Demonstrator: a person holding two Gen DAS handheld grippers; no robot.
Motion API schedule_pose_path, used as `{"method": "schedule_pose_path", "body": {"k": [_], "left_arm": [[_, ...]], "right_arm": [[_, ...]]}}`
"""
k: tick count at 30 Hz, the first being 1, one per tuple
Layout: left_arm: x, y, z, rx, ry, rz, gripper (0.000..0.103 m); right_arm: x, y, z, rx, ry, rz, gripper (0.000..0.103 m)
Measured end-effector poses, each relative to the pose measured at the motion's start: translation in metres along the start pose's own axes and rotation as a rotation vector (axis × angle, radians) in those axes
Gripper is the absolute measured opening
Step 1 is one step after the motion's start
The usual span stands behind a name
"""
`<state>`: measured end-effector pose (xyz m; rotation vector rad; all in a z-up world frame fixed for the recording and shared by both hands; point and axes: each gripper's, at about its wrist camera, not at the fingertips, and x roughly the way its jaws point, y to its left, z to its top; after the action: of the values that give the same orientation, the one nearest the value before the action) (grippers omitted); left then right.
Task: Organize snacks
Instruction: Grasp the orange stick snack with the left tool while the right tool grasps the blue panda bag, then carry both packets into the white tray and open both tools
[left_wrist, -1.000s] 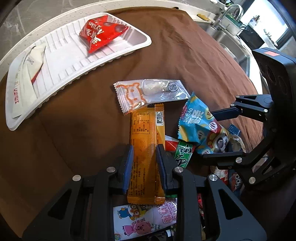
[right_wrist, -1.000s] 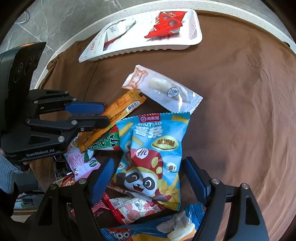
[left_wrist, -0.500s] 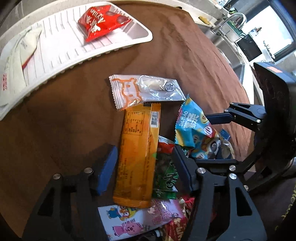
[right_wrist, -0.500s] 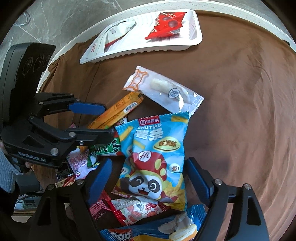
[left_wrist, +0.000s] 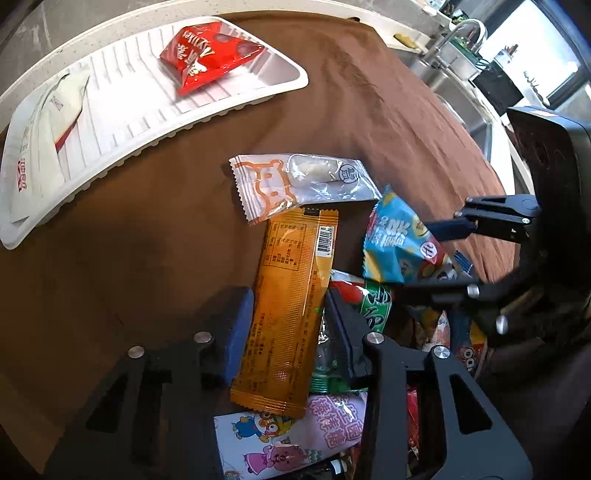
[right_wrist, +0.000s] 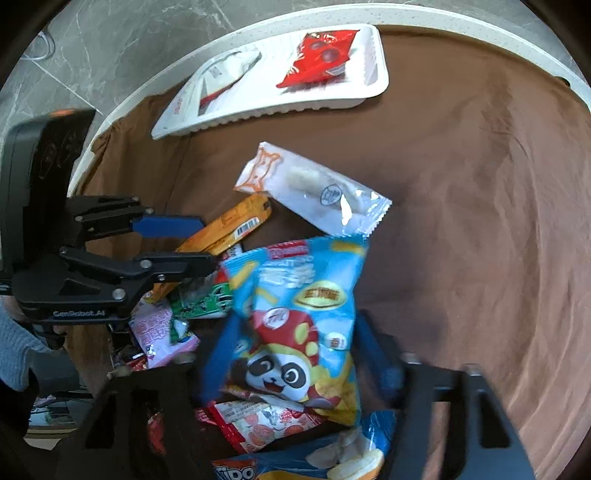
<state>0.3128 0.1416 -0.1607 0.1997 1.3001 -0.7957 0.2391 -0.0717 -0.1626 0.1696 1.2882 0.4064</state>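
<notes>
My left gripper (left_wrist: 288, 306) points down over a long orange snack bar (left_wrist: 291, 295). Its jaws are closing, and the blue pads stand just off the bar's two long edges. My right gripper (right_wrist: 295, 332) is closing on a blue panda chip bag (right_wrist: 299, 314). The pads press its sides and the bag bulges. In the left wrist view the bag (left_wrist: 395, 247) tips up between the right gripper (left_wrist: 410, 258) fingers. A white ribbed tray (left_wrist: 129, 96) at the back holds a red packet (left_wrist: 207, 59) and a white packet (left_wrist: 40, 129).
A clear packet with an orange bear (left_wrist: 295, 181) lies beyond the bar. A green packet (left_wrist: 376, 306), a pink cartoon packet (left_wrist: 288, 435) and several others are piled under the grippers. A brown cloth (right_wrist: 480, 221) covers the round table. A sink tap (left_wrist: 461, 33) stands far right.
The left jaws let go of the orange bar, spread wide, then came back in around it. The right jaws closed onto the blue chip bag, which has narrowed and tipped up.
</notes>
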Motion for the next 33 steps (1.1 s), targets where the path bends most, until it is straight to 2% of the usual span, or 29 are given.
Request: {"method": "schedule_pose_path", "body": {"k": [2,4,6,10,14,19,25,30,33], "left_arm": [[0.000,0.000,-0.001,-0.001,0.001,0.004,0.031],[-0.001,0.001,-0.002,-0.003,-0.004,-0.008,0.020],[-0.002,0.004,-0.005,-0.010,-0.008,-0.028,0.016],[-0.005,0.006,-0.008,-0.030,-0.027,-0.038,0.013],[-0.009,0.009,-0.011,-0.051,-0.028,-0.081,0.013],[-0.032,0.019,-0.005,-0.091,-0.093,-0.106,0.013],[-0.060,0.048,0.018,-0.162,-0.191,-0.116,0.013],[-0.078,0.083,0.050,-0.234,-0.279,-0.076,0.013],[-0.080,0.101,0.064,-0.272,-0.304,-0.071,0.013]], "right_arm": [[-0.002,-0.005,0.000,0.016,-0.005,0.018,0.051],[-0.004,-0.005,-0.001,0.011,-0.015,0.019,0.048],[-0.008,-0.005,-0.002,0.007,-0.026,0.020,0.046],[-0.018,-0.017,-0.002,0.065,-0.045,0.087,0.046],[-0.033,-0.022,0.001,0.094,-0.075,0.117,0.046],[-0.043,-0.021,0.015,0.114,-0.101,0.173,0.046],[-0.050,-0.011,0.057,0.079,-0.138,0.232,0.046],[-0.045,0.002,0.106,0.036,-0.174,0.243,0.046],[-0.039,0.011,0.137,-0.007,-0.203,0.225,0.046]]}}
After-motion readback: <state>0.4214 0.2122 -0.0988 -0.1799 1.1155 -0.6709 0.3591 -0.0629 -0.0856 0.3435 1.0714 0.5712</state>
